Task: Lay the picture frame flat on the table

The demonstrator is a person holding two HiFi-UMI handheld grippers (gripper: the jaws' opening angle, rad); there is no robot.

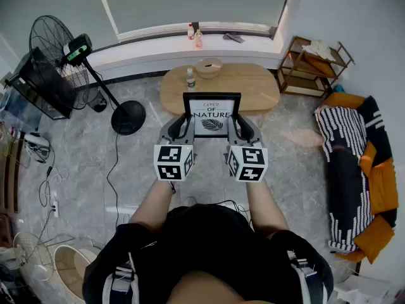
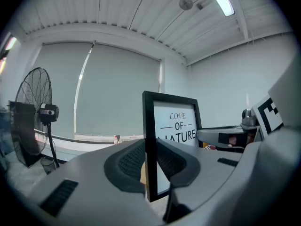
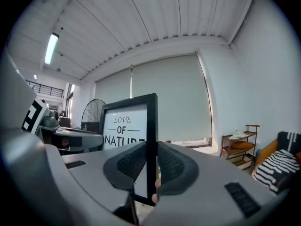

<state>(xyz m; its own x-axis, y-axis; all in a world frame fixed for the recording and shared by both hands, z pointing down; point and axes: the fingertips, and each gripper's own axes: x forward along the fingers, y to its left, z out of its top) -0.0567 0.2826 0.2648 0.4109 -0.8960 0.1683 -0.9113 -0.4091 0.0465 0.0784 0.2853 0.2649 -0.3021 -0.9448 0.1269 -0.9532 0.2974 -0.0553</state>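
Note:
A black picture frame (image 1: 212, 114) with a white "LOVE OF NATURE" print stands upright in the air, held between both grippers at the near edge of the oval wooden table (image 1: 253, 87). My left gripper (image 1: 185, 129) is shut on the frame's left edge, and my right gripper (image 1: 238, 129) is shut on its right edge. In the left gripper view the frame (image 2: 176, 122) rises out of the left gripper (image 2: 149, 163), its black edge pinched by the dark pads. The right gripper view shows the frame (image 3: 123, 125) the same way in the right gripper (image 3: 151, 163).
On the table stand a small bottle (image 1: 190, 79) and a wooden bowl (image 1: 209, 67). A standing fan (image 1: 60, 49) is at the left, a wooden shelf (image 1: 313, 65) at the right, and a striped blanket on a seat (image 1: 354, 163) further right. Cables lie on the floor.

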